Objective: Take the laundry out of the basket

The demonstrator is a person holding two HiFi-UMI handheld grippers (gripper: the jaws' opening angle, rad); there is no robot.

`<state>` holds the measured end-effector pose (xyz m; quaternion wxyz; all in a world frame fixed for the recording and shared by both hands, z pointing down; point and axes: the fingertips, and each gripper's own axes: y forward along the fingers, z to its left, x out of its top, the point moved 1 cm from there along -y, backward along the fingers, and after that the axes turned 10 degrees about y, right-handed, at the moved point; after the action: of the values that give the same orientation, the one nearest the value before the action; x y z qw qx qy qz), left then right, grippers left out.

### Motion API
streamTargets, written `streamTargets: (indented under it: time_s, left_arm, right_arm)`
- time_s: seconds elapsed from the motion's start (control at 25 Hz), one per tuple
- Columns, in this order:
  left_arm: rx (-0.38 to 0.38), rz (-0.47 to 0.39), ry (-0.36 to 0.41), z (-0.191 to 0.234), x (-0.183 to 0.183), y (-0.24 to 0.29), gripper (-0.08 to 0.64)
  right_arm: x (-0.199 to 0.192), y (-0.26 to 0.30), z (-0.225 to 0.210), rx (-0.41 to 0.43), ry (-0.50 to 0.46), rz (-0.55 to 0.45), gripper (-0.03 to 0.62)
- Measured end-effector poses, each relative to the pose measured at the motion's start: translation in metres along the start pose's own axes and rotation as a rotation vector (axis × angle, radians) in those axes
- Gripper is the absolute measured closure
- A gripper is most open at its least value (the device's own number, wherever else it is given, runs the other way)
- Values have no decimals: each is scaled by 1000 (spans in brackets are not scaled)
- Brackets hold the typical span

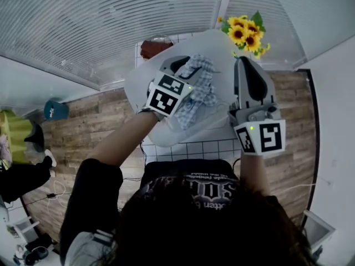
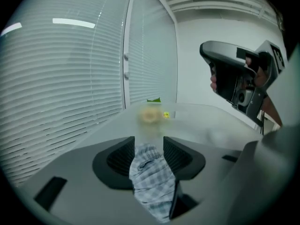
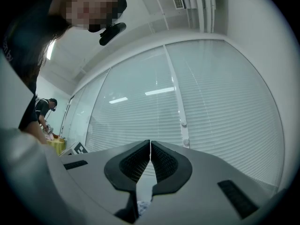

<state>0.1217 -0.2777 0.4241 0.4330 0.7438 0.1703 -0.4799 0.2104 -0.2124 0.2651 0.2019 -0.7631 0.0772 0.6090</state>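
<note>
- Laundry, one blue-and-white checked cloth (image 1: 198,90), is hanging over the white table (image 1: 143,77), bunched up and held at one end by the left gripper (image 1: 186,71).
- I am watching the left gripper's jaws clamping that cloth between their pads, with the fabric spilling out of the gap and draping back toward the camera.
- I am holding the right gripper (image 1: 244,62) just beside the cloth, on its right. Its jaws are pressing together with only a hairline between the tips.
- A scrap of pale fabric is showing low behind those jaws, and I cannot tell whether it is caught.
- Sunflowers (image 1: 247,32) are standing at the table's far edge, near the window blinds (image 1: 111,21).
</note>
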Motion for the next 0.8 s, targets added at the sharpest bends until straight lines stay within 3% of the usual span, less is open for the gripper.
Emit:
streamTargets:
  time_s: [0.12, 0.28, 0.44, 0.6, 0.8]
  left_arm:
    - [-2, 50, -18, 2, -14, 9, 334]
    - [-1, 128, -103, 2, -35, 22, 283]
    - [-24, 183, -75, -3, -43, 35, 240]
    - [-58, 208, -132, 0, -54, 48, 135]
    - [-77, 265, -138, -4, -70, 59, 113]
  right_arm:
    - [-1, 1, 3, 6, -2, 2, 563]
    - [-3, 2, 5, 9, -10, 9, 563]
    - [-3, 5, 9, 18, -32, 26, 563]
    - [-3, 5, 12, 19, -38, 31, 563]
    - [-2, 2, 12, 10, -42, 34, 563]
